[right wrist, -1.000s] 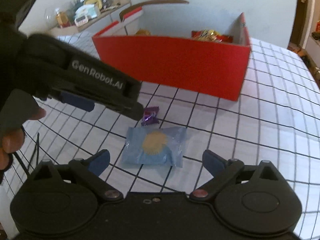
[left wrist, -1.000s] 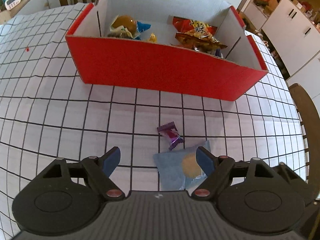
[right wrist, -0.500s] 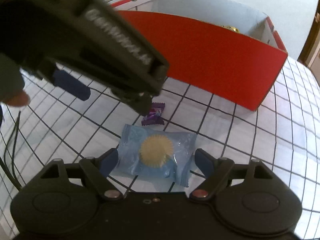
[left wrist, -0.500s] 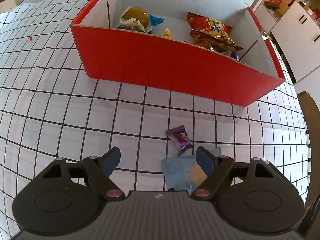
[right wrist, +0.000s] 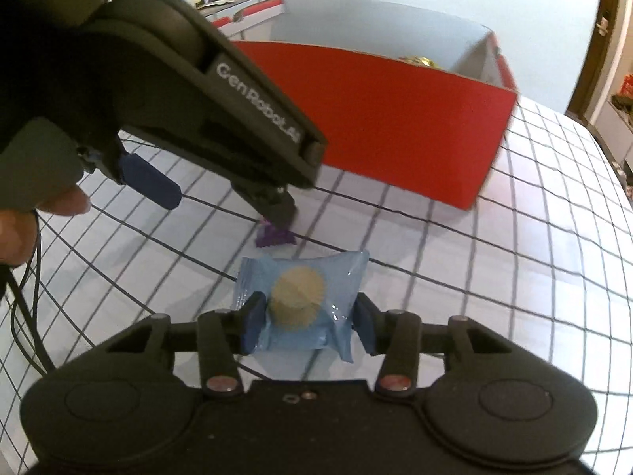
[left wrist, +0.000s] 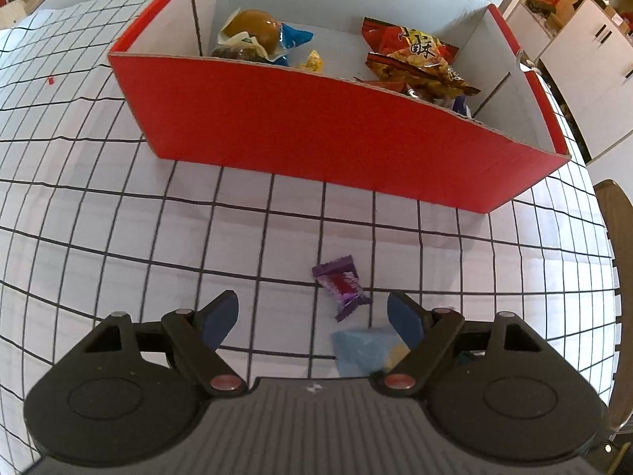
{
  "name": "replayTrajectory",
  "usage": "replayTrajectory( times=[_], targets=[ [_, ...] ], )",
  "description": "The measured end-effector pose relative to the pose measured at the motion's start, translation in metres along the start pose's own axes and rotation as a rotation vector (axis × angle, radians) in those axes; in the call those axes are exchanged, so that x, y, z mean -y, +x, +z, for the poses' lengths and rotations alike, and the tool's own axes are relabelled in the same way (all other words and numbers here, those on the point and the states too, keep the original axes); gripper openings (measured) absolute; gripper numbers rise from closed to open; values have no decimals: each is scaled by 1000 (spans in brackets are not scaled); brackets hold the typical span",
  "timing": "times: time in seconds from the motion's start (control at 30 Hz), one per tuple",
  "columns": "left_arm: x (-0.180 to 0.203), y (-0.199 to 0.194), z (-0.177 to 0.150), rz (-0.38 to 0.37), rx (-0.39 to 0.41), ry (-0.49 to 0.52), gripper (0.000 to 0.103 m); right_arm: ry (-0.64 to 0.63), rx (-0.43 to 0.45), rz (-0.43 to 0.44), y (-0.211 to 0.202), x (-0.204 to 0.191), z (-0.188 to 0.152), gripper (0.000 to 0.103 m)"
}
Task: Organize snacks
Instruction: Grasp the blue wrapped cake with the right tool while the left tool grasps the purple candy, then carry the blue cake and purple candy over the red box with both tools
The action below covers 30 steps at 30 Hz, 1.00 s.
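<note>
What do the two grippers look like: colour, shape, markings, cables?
Both grippers are matte black. The right gripper has two round discs, ribbed housing, linkage arms with reddish pivot pins, and blue pads; the left gripper is alike. White "GenRobot.AI" lettering marks the left one's side. A thin black cable hangs beside it.
</note>
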State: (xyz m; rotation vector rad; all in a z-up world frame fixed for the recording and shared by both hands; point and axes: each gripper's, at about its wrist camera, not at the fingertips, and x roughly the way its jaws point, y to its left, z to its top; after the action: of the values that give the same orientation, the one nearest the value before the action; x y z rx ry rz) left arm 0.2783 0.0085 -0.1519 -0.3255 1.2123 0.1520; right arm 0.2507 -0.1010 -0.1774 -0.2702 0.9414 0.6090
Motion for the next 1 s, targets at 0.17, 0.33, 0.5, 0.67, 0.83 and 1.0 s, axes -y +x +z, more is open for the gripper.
replayTrajectory(
  times=[0.17,0.33,0.5,0.67,0.83,1.0],
  targets=[
    [9,13,5,11,-6,-15,82,85,-9,1,-15,23,-11,46],
    [15,27,6,54,-1,-22,70,125,-10,-10,-24,37,-16,46],
    [23,30,5,78,22,11,62,148,0,-5,-30,46,-17,46],
    [26,26,-3,108,47,32,39,158,8,-10,-33,48,-15,46],
    [19,19,-12,113,55,34,20,171,9,-19,-32,49,-12,46],
    [9,7,-20,99,72,32,19,187,26,-21,-44,47,-9,46]
  ],
)
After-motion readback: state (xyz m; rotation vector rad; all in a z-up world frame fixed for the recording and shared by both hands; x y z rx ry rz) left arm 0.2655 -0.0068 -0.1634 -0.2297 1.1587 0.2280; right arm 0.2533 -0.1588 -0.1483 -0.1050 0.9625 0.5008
